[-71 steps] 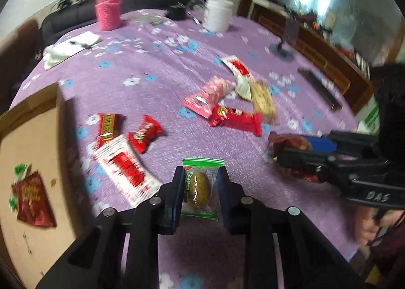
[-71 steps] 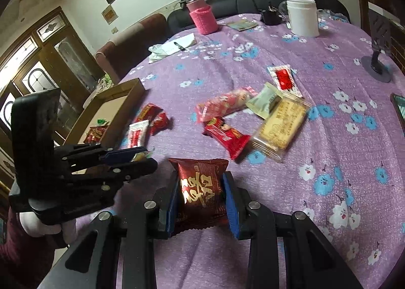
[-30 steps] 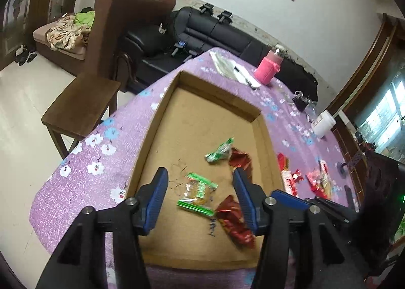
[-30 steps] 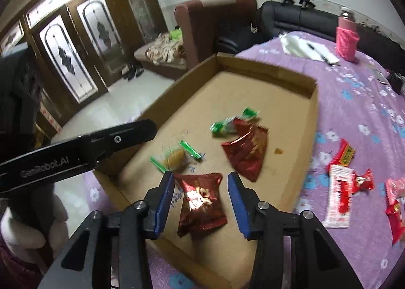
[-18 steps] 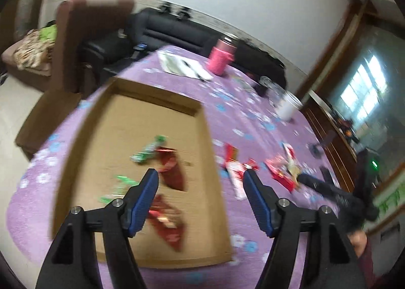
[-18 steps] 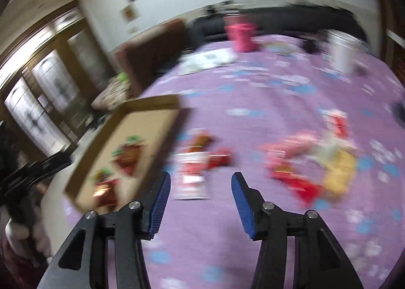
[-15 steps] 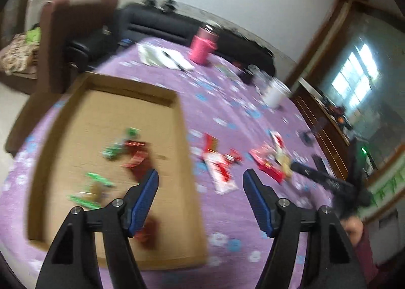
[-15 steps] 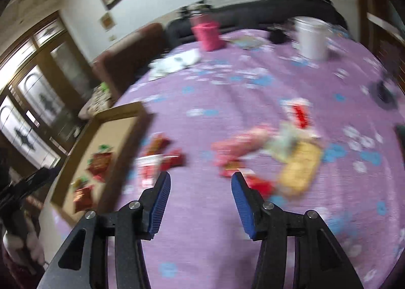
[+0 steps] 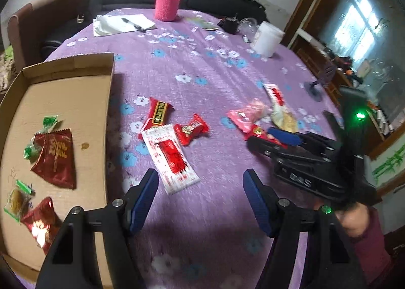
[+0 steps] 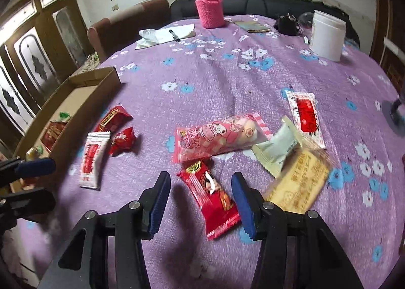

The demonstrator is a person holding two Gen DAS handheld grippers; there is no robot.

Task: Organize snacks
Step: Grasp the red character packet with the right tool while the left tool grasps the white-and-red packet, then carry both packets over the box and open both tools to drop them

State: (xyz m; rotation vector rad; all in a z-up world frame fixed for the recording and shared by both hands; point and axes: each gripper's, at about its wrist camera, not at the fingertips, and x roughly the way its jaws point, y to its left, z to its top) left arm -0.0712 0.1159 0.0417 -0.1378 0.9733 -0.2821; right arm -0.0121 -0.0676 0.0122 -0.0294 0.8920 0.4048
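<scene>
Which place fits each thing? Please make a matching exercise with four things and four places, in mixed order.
Things:
1. dark red foil packet
2. red snack bar
3. pen
4. pink Melody packet

Places:
A. on white paper
B. inside the cardboard box
C. between the right gripper's fingers
D. on the cloth, beside a pale green packet

Pairs: 1-B, 2-C, 3-A, 4-D

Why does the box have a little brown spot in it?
The cardboard box has one small brownish stain on its floor, beside the dark red packet. It looks like a grease or drip mark; what made it cannot be told.
</scene>
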